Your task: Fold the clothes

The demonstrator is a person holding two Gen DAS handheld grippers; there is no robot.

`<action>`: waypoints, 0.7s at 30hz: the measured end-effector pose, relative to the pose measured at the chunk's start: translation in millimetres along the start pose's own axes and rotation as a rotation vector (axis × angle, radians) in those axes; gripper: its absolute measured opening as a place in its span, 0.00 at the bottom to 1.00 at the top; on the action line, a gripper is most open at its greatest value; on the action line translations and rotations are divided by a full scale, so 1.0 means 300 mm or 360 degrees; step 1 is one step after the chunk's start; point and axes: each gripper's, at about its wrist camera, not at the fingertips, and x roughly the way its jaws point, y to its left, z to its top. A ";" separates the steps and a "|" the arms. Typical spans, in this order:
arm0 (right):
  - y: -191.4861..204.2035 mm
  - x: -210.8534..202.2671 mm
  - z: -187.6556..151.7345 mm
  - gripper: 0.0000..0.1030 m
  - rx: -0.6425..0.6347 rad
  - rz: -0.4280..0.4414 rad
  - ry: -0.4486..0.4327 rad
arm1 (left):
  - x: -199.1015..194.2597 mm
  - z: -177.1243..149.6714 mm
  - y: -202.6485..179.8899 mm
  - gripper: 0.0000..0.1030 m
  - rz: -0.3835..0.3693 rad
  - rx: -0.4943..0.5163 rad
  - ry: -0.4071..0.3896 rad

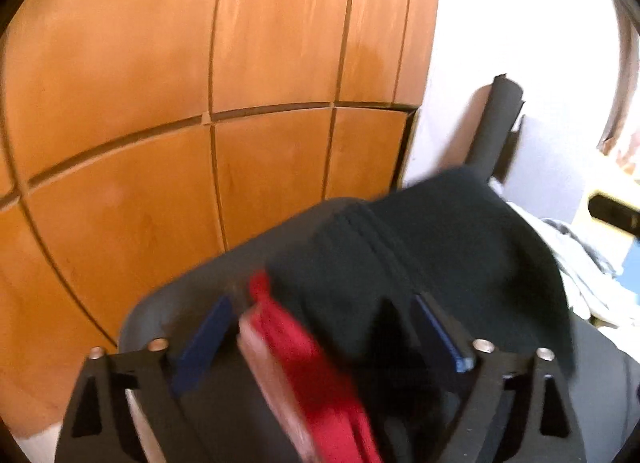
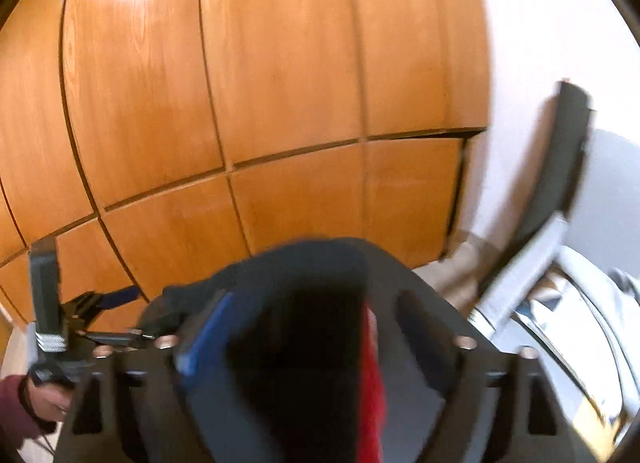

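Motion-blurred dark garment (image 1: 440, 247); edge-cropped

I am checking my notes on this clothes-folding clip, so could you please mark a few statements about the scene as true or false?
1. The wall behind is wooden panelling. True.
2. The dark garment has a red part. True.
3. The left tongs are clamped shut. False: the blue pads stand wide apart, with fabric lying between them.
4. The garment is yellow. False: it is dark, nearly black.
5. Pale cloth lies to the right of the garment. True.
6. The right tongs are shut. False: they stand open.
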 end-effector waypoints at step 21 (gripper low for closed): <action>0.110 -0.103 -0.804 0.85 0.0067 -0.0368 0.0383 | -0.133 -0.606 -0.303 1.00 0.0153 -0.0018 0.0332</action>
